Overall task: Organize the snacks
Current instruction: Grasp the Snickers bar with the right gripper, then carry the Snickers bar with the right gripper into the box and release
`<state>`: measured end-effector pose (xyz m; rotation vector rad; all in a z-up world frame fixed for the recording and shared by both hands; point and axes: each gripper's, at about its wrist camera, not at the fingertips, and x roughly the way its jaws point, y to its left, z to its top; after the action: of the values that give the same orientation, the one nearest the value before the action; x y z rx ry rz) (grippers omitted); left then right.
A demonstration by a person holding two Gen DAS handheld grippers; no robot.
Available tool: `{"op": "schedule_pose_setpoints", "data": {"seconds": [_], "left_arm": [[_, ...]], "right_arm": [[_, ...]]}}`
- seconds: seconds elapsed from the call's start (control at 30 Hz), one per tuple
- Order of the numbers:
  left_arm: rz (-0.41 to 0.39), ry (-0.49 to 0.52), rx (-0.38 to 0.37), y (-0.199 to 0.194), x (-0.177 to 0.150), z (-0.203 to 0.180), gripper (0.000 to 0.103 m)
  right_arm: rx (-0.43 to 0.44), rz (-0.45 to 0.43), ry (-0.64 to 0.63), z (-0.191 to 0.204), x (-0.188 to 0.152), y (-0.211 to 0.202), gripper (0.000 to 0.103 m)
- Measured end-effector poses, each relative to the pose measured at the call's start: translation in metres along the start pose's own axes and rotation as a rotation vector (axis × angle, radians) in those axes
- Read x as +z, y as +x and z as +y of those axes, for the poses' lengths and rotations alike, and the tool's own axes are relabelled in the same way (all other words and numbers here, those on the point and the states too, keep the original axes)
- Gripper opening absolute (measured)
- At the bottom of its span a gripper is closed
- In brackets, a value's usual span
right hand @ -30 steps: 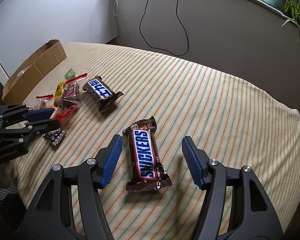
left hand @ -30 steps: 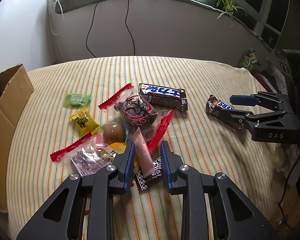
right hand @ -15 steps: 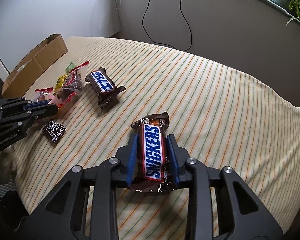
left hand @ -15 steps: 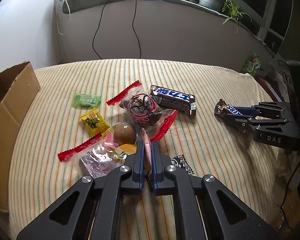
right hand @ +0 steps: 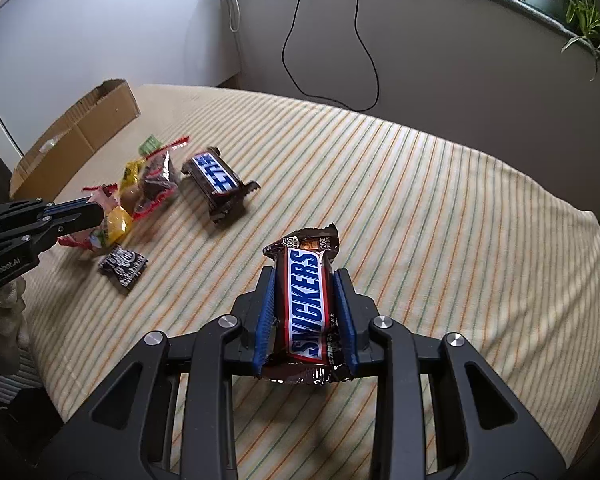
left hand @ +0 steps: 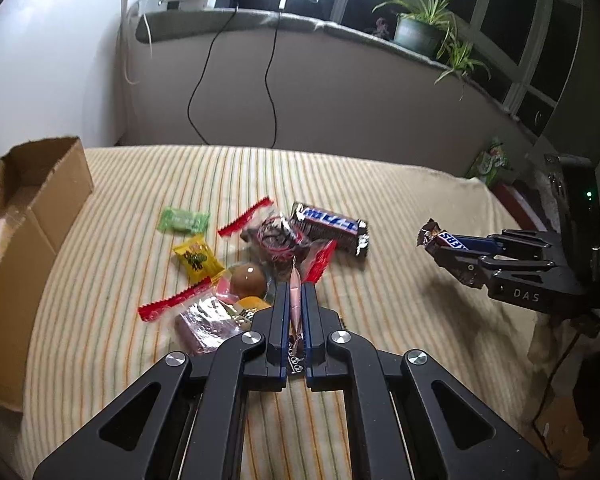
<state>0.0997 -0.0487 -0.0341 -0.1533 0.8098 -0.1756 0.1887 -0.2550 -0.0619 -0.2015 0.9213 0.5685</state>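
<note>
Gripping a Snickers bar (right hand: 309, 307) tight in the right gripper (right hand: 306, 280), while the left gripper (left hand: 296, 300) pinches a thin pink wrapper (left hand: 295, 304) over the snack pile (left hand: 256, 256).

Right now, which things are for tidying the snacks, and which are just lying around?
For the job: Snickers bar in the right tool; pink packet in the left tool; snack pile; cardboard box.

Lying about: potted plant; black cables.

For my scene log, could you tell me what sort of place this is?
Probably a home bedroom: a striped blanket over what seems a bed, a window ledge with potted plants, and a cardboard box.
</note>
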Motion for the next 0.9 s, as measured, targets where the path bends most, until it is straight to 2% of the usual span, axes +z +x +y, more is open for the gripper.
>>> {"op": "schedule_pose_setpoints", "data": {"seconds": [0.27, 0.47, 0.9], "left_arm": [[-0.057, -0.025, 0.002, -0.024, 0.002, 0.009, 0.004], [-0.1, -0.052, 0.034, -0.047, -0.001, 0.028, 0.004], [-0.173, -0.143, 0.131, -0.093, -0.009, 0.097, 0.004]], "right_arm": [[0.004, -0.044, -0.022, 0.018, 0.008, -0.022, 0.03], [0.021, -0.077, -0.063, 0.042, 0.021, -0.036, 0.03], [0.085, -0.118, -0.186, 0.125, 0.072, -0.025, 0.03]]}}
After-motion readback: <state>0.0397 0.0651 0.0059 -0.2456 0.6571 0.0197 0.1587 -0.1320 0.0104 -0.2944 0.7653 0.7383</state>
